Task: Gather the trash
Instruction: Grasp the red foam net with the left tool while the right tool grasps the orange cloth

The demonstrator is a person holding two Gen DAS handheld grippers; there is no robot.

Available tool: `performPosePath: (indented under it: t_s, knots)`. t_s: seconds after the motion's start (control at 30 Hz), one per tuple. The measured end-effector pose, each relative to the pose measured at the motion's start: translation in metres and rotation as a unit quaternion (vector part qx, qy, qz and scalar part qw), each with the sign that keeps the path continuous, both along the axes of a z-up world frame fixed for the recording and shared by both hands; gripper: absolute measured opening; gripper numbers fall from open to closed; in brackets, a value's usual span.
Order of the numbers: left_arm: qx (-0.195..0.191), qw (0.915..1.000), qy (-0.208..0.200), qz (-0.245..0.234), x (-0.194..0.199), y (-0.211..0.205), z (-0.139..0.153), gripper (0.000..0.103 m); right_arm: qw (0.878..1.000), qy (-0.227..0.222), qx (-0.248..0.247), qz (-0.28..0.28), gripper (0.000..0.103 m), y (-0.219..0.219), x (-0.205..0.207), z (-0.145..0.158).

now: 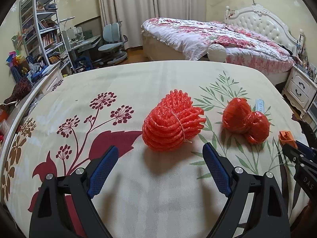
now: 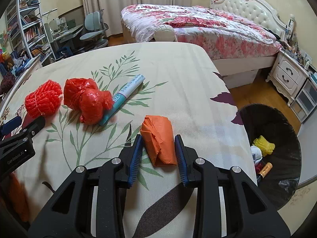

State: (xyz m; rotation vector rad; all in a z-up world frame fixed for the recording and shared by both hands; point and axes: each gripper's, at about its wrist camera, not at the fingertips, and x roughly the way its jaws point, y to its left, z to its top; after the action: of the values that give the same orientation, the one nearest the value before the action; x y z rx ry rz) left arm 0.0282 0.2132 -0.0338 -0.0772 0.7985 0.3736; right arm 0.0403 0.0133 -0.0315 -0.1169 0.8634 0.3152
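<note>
right wrist view shows my right gripper (image 2: 158,148) closed around the orange wad (image 2: 158,140), a crumpled paper-like packet lying on the flowered tablecloth (image 2: 178,75); both blue pads sit against its sides, so i judge this a grip, though the wad rests on the cloth and is not lifted yet. the black-lined bin (image 2: 277,158) stands just past the table's right edge, and inside it i see a yellow foam net (image 2: 264,144), something white and a brown tube, so part of the collecting is already done. still left on the table are the red foam net bundle (image 2: 42,102), the red plastic bag knot (image 2: 87,101) just beside it, and a teal and white tube (image 2: 122,95) touching the bag's far side. in the left wrist view my left gripper (image 1: 160,168) hangs with its fingers spread wide and nothing between them, facing the red foam net bundle (image 1: 172,123) a little ahead; the red plastic bag knot (image 1: 245,119) lies to its right. by my count one piece is in hand, three wait, and the bin is close enough that the orange wad should need only a lift and a short swing to the right.
</note>
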Motion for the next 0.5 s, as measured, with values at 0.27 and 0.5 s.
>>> performPosePath:
  t_s: [0.27, 0.5]
  knots:
    - [-0.005, 0.9999, 0.0, -0.013, 0.012, 0.005, 0.0, 0.086, 1.0, 0.0, -0.001, -0.001, 0.032, 0.005, 0.01, 0.0]
    - [-0.01, 0.9996, -0.002, -0.025, 0.021, 0.008, 0.001, 0.086, 1.0, 0.001, -0.002, -0.001, 0.032, 0.005, 0.012, 0.001]
